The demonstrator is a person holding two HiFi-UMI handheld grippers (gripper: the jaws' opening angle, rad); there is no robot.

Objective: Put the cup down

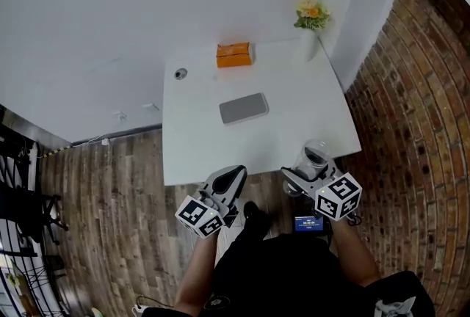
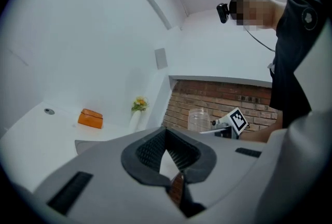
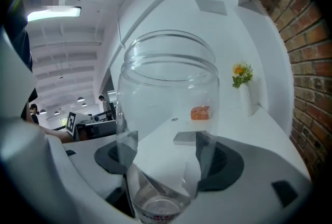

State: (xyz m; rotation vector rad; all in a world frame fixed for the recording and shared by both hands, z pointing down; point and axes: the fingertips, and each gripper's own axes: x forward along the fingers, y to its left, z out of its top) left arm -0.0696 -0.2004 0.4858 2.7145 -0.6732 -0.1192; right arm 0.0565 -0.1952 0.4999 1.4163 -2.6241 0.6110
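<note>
Your right gripper (image 3: 163, 159) has its jaws clamped on the cup (image 3: 168, 93), one dark pad on each side low on its clear wall. The cup stands upright between them, mouth up, its base down near the roots of the jaws. In the head view it sits over the near right corner of the table (image 1: 198, 147), close to the near edge. Whether its base touches the top cannot be told.

Your left gripper (image 2: 167, 154) has its jaws drawn together, with only a thin sliver of light between the pads and nothing held. In the head view it hangs just off the table's near edge, left of the right gripper, tip toward the table.

Out from the jaws, a flat grey slab (image 1: 243, 108) lies near the middle of the table. An orange box (image 1: 233, 55) lies beyond it at the far edge. A small round disc (image 1: 181, 73) sits left of the box, near the far left corner. A white vase (image 1: 308, 45) with yellow flowers (image 1: 311, 13) stands at the far right corner. A brick wall (image 1: 418, 95) runs along the table's right side, and a wood floor (image 1: 110, 198) shows to the left and below.
</note>
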